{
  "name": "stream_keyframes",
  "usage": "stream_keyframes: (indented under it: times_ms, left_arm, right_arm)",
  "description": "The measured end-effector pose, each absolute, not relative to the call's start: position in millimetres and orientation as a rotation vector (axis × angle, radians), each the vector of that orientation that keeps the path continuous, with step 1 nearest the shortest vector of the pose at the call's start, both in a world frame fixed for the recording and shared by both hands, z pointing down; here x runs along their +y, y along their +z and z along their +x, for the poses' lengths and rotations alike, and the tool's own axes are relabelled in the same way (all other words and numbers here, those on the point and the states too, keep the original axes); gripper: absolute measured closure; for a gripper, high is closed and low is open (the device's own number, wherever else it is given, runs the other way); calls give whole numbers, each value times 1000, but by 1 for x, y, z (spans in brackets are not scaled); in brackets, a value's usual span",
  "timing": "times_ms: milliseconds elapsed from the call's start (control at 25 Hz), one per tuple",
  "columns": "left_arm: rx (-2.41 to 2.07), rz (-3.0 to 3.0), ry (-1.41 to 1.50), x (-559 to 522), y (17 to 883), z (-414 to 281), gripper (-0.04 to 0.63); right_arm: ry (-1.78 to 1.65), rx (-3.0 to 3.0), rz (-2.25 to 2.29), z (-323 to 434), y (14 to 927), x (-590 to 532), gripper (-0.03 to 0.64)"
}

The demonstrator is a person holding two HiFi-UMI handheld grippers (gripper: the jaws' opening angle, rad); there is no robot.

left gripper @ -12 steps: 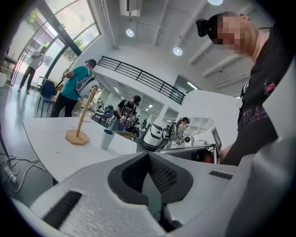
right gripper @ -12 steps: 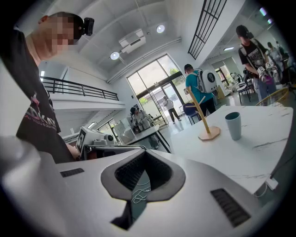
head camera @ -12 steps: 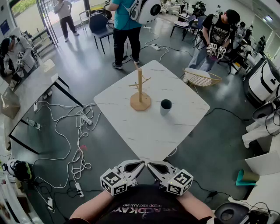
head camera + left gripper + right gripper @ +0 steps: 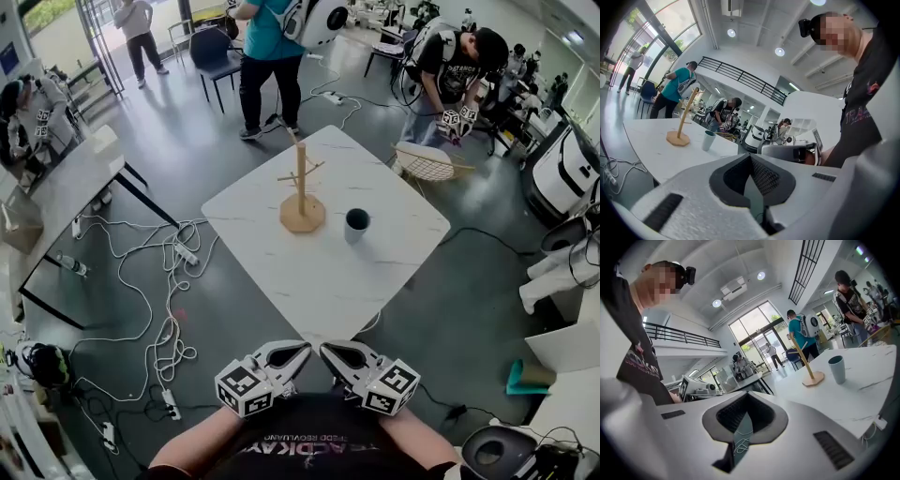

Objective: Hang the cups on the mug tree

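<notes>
A wooden mug tree [image 4: 301,199] stands upright near the far middle of the white marble table [image 4: 319,281]. A pale grey-green cup [image 4: 355,226] stands upright just to its right, apart from it. Both grippers are held close to my body, off the table's near corner and far from both objects. My left gripper [image 4: 300,353] and right gripper [image 4: 327,353] are shut with nothing between the jaws, tips pointing toward each other. The left gripper view shows the tree [image 4: 684,123] and cup [image 4: 708,139] beyond its gripper [image 4: 751,161]; the right gripper view shows the tree [image 4: 806,361] and cup [image 4: 836,369] past its gripper [image 4: 746,401].
Several people stand beyond the table's far side. A wire basket chair [image 4: 427,165] sits off the far right corner. Cables and power strips [image 4: 178,255] lie on the floor at the left, beside a grey side table [image 4: 66,187].
My right gripper has shifted slightly to the right. The person at the back right has stepped a little further away. The tree and cup have not moved.
</notes>
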State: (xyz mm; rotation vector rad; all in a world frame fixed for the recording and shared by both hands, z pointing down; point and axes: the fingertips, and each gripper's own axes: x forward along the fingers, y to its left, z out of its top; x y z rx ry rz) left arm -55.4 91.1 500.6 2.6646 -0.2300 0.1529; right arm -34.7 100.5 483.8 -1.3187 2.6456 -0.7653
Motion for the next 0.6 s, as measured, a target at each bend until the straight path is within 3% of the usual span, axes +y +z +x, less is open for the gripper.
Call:
stream_keyframes:
  times_ms: [600]
  left_arm:
    - [-233, 2662, 135, 96, 501, -81, 601]
  right_arm:
    - [-737, 2632, -1352, -50, 478, 97, 607]
